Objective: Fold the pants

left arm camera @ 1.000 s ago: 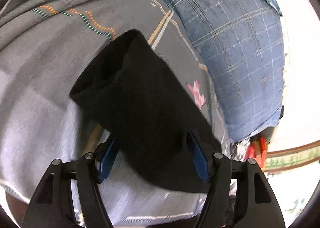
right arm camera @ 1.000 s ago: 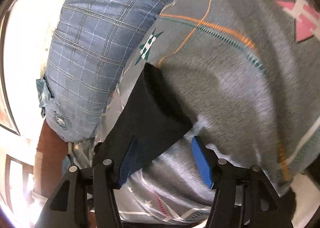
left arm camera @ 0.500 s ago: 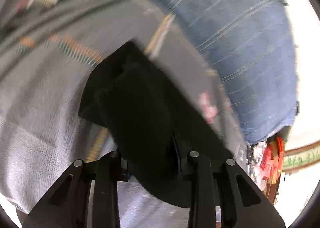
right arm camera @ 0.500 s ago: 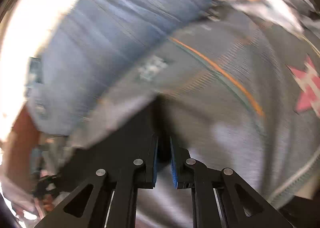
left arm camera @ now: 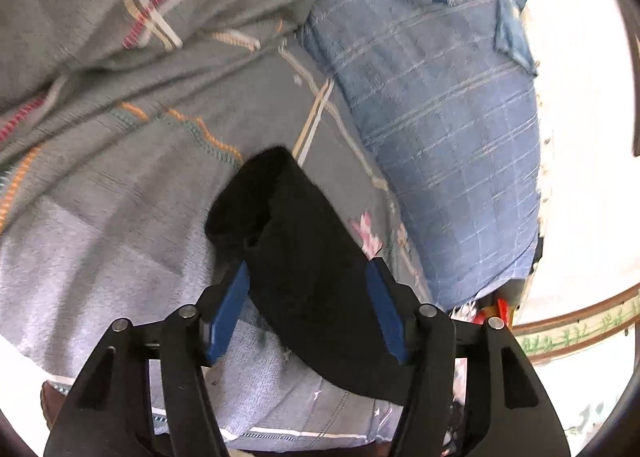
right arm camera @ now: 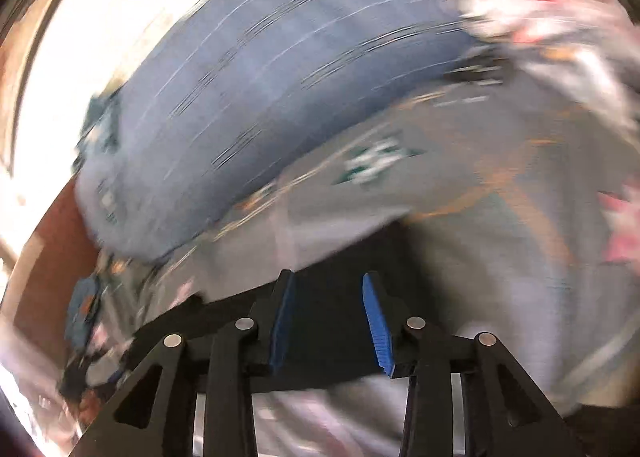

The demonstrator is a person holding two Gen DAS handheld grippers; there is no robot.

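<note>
**Both grippers parted over the black pants**

My left gripper (left arm camera: 306,297) has just been opening; the folded black pants (left arm camera: 304,257) lie between its pads at lower centre, unpinched, on the grey blanket (left arm camera: 120,177). The blue pillow (left arm camera: 440,117) fills the right. My right gripper (right arm camera: 330,317) has also been opening (heavy blur), dark cloth between its pads. The fold could spring loose. The pants' near edge is cut off.

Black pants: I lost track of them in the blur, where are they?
In the left wrist view the black pants lie on the grey patterned blanket, between the left gripper's open fingers, left of the blue checked pillow.
</note>
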